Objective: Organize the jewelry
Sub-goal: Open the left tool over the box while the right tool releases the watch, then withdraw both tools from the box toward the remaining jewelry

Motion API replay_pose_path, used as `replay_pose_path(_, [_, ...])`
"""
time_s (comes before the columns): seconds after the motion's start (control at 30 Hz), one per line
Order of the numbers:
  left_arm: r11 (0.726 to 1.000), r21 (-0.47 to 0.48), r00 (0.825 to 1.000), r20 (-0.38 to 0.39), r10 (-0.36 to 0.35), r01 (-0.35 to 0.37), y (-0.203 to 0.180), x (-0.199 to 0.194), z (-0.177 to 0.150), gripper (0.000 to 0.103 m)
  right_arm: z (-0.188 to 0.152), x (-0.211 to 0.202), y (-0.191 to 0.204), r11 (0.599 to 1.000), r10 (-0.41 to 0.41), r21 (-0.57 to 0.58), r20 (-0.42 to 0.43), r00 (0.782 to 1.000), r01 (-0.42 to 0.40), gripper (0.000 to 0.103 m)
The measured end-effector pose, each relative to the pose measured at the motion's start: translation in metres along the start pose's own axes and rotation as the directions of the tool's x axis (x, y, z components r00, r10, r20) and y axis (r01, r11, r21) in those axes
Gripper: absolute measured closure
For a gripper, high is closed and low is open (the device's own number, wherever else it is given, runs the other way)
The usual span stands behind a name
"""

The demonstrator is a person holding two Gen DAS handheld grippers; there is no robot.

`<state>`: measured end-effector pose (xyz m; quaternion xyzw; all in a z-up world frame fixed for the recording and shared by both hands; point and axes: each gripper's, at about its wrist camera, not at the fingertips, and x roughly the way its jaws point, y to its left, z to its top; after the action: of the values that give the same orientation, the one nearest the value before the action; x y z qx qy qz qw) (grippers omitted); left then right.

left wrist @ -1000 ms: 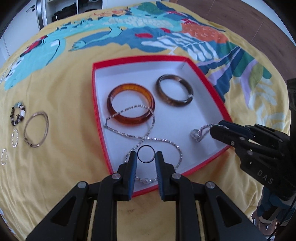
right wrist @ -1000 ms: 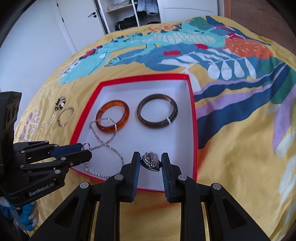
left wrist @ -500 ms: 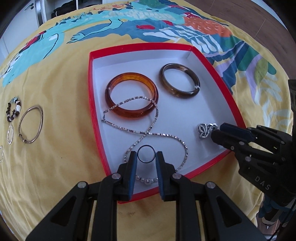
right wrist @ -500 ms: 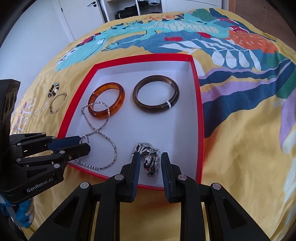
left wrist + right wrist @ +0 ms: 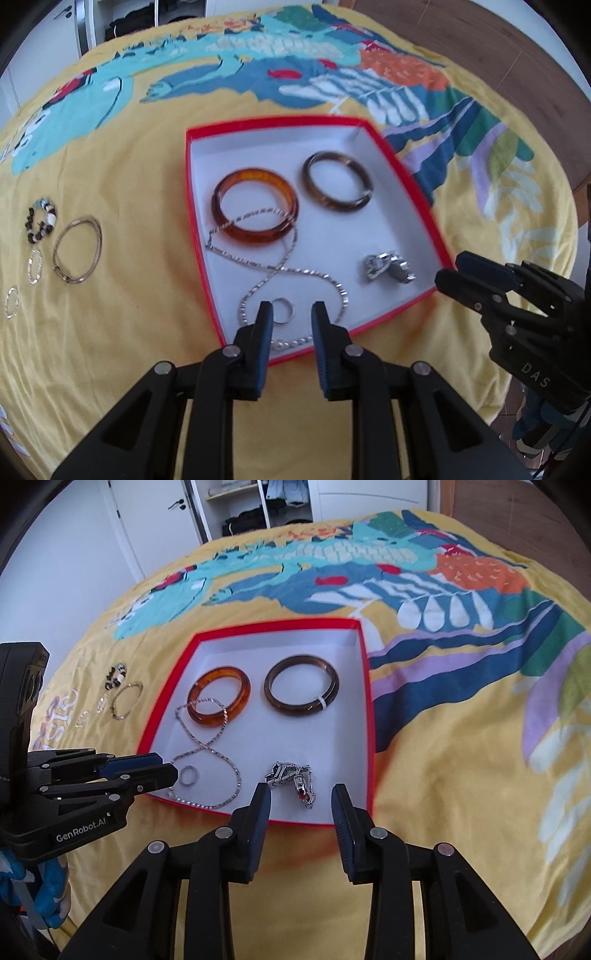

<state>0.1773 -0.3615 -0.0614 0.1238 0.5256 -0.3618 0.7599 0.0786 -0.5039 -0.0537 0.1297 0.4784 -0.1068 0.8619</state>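
Note:
A red box with a white floor [image 5: 194, 229] [image 5: 370, 720] lies on the yellow patterned cloth. Inside it are an amber bangle [image 5: 255, 173], a brown bangle [image 5: 307, 181], a silver chain [image 5: 306, 272], a small silver ring [image 5: 291, 312] [image 5: 197, 775] and a silver link bracelet [image 5: 388, 267] [image 5: 291, 775]. My left gripper [image 5: 292, 314] [image 5: 168, 767] hovers open over the box's near edge, and the ring lies loose on the floor below its tips. The jaws of my right gripper [image 5: 301, 801] [image 5: 448, 271] are opening; the link bracelet lies free just beyond them.
On the cloth left of the box lie a beaded bracelet [image 5: 40, 221], a thin metal bangle [image 5: 55, 258] and two small hoops [image 5: 35, 266]. White wardrobe doors and open shelves [image 5: 258, 513] stand behind the bed. Wooden floor [image 5: 480, 48] shows at the far right.
The ring left the left jaws and now lies on the box floor. The right jaws spread and let go of the link bracelet. Both grippers pulled up and back a little.

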Motion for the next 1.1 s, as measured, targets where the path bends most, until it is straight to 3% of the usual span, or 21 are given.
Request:
replay_pose_path(0.13, [1.0,-0.01,0.998,0.061,-0.017,0.018,-0.006,-0.034,-0.005,0.083,-0.001,-0.029,0.003,1.0,-0.002,0.01,0.042,0.999,0.001,0.068])
replay_pose_path(0.3, [1.0,-0.009,0.992,0.122,0.027,-0.026,-0.007,-0.076,-0.02,0.083,-0.005,-0.064,0.014,1.0,0.005,0.01,0.095,0.995,-0.006,0.068])
replay_pose_path(0.6, [0.993,-0.065,0.981,0.161,0.109,-0.1,0.022,-0.143,-0.065,0.083,-0.021,-0.122,0.047,0.999,0.045,-0.008,0.182,0.982,-0.044,0.068])
replay_pose_path(1.1, [0.941,-0.254,0.93,0.235,0.283,-0.222,0.102,-0.244,-0.157,0.082,-0.051,-0.188,0.12,0.99,0.119,-0.108,0.273,0.955,-0.092,0.068])
